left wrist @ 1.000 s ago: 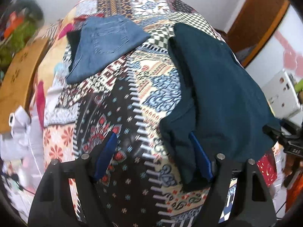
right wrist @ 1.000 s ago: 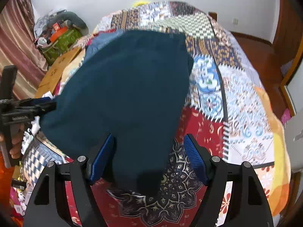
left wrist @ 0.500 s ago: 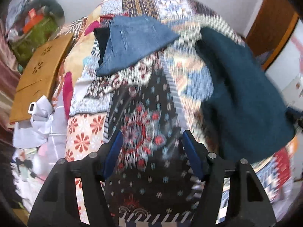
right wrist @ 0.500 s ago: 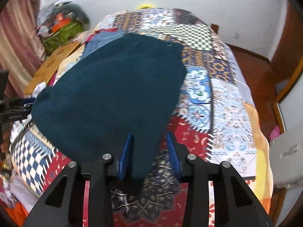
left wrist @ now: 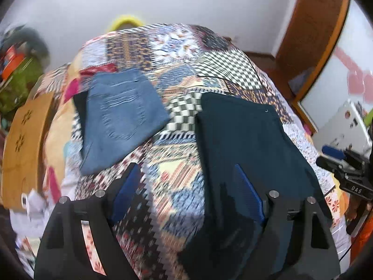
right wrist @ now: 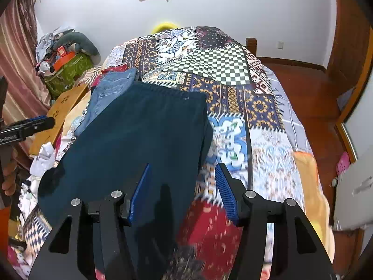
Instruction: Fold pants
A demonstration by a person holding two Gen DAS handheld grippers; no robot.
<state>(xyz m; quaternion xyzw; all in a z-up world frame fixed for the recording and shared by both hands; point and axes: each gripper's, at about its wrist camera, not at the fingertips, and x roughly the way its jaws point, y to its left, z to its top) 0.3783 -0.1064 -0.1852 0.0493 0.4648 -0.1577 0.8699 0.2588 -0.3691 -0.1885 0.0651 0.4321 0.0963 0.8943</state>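
A patchwork bed (right wrist: 268, 107) is seen. Dark pants (right wrist: 144, 140) are laid lengthwise, near-to-far. Both the left gripper (left wrist: 188, 193) and right gripper (right wrist: 184, 191) are held open, nothing gripped.

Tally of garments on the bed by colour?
Dark teal pants: 1
Blue denim jeans: 1
Total: 2, both lying on the patchwork quilt

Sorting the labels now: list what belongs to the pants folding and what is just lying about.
Job: dark teal pants, left tool, right tool, patchwork bedspread.
Lying about: folded blue jeans, wooden board, green bag.
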